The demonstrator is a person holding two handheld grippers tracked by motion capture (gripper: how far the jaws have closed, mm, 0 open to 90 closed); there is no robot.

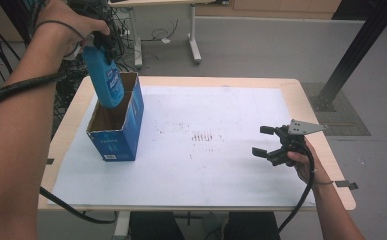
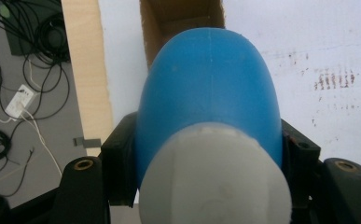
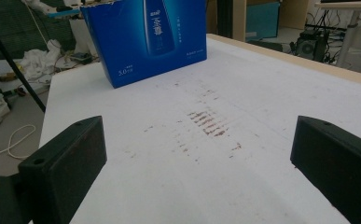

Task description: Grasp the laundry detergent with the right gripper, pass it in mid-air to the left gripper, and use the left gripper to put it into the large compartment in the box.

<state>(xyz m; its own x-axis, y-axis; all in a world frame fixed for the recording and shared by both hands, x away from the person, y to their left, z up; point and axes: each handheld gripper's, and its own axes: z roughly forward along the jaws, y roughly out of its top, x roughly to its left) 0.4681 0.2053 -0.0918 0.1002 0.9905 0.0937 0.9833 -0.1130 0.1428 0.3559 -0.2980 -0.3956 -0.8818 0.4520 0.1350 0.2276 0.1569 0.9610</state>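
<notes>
A blue bottle point(image 1: 104, 75) with a white cap hangs neck-up over the open top of a blue cardboard box point(image 1: 118, 134) at the table's left; its base dips just inside the opening. My left gripper point(image 1: 100, 40) is shut on the bottle near its cap. In the left gripper view the bottle point(image 2: 209, 93) sits between the black jaws, with the box's brown inside point(image 2: 183, 18) beyond it. My right gripper point(image 1: 264, 141) rests low at the table's right side, open and holding nothing. In the right gripper view the box point(image 3: 145, 39) stands ahead of that gripper point(image 3: 194, 163).
A white sheet point(image 1: 196, 145) with brownish smudges point(image 1: 205, 136) at its middle covers the wooden table point(image 1: 76, 102). Cables lie on the floor to the left, and a desk frame point(image 1: 193, 40) stands behind the table. A black post point(image 1: 353, 52) rises at the far right.
</notes>
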